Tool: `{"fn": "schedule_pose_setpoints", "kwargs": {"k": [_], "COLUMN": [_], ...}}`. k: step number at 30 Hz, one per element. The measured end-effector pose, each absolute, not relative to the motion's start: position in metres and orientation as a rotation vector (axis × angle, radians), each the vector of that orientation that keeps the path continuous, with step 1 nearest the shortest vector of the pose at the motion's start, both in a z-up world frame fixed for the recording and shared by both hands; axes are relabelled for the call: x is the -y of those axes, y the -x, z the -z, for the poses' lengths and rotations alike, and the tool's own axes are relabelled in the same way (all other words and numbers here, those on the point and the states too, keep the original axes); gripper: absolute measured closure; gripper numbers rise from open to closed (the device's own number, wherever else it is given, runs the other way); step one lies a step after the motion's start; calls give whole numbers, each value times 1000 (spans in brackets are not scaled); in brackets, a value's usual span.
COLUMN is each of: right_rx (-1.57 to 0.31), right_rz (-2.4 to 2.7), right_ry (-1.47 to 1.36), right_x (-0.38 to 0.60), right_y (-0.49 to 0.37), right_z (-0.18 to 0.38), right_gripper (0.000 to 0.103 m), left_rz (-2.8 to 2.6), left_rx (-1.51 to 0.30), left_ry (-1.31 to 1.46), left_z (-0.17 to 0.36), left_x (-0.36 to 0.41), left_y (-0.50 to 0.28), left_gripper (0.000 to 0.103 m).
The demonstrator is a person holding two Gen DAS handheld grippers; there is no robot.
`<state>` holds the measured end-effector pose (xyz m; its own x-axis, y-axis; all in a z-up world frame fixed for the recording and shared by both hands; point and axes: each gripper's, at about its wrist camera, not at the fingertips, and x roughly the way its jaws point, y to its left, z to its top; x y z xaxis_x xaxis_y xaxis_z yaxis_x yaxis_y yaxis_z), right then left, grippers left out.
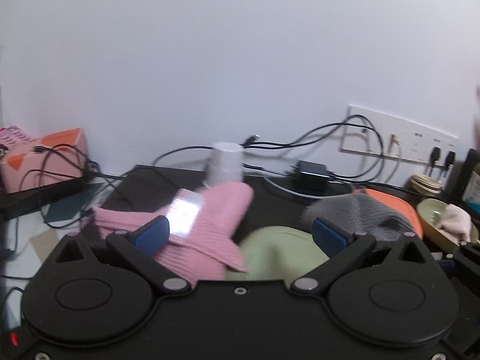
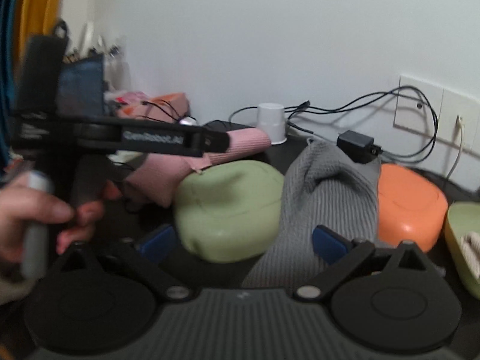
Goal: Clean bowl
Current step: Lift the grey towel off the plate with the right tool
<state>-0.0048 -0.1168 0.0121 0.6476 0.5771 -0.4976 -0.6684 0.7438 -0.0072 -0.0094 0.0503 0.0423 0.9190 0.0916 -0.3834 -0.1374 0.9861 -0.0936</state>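
Note:
A pale green bowl (image 2: 228,213) lies upside down on the dark table, just ahead of my right gripper (image 2: 243,241), which is open. A grey knitted cloth (image 2: 324,192) drapes down between the right gripper's fingers, close to the right fingertip (image 2: 330,243). My left gripper (image 1: 240,235) is open above the same green bowl (image 1: 279,252). A pink ribbed cloth (image 1: 195,228) with a shiny label lies against its left fingertip (image 1: 151,234), ungripped. In the right wrist view a hand (image 2: 39,210) holds the left gripper (image 2: 222,142) side-on.
An upside-down orange bowl (image 2: 408,204) sits right of the grey cloth. A yellow-green bowl (image 2: 462,240) holding a cream cloth (image 1: 453,222) stands at far right. A white cup (image 2: 270,123), a black charger (image 2: 357,145) and cables lie along the wall. A pink box (image 1: 42,162) sits at left.

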Motion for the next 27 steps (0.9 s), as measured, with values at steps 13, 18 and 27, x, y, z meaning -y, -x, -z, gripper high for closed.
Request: {"fn": "schedule_pose_setpoints", "kwargs": {"k": [13,18,27], "right_rx": [-535,-468,-420], "right_rz": [-597,-493,-458], "right_ry": [351,334,128], "right_x": [77,86,154], "right_y": [-20,-44,-24], "right_z": [4,-1,-27], "right_gripper": [4,4,4], "left_rz": [-167,-156,-37], "left_rx": [-394,-404,-491], "left_ry": [154,128,56], "left_z": [-42,-39,-31], "left_x": [-68,-63,-25], "left_y": [5,4,18], "left_gripper": [0,0,0]}}
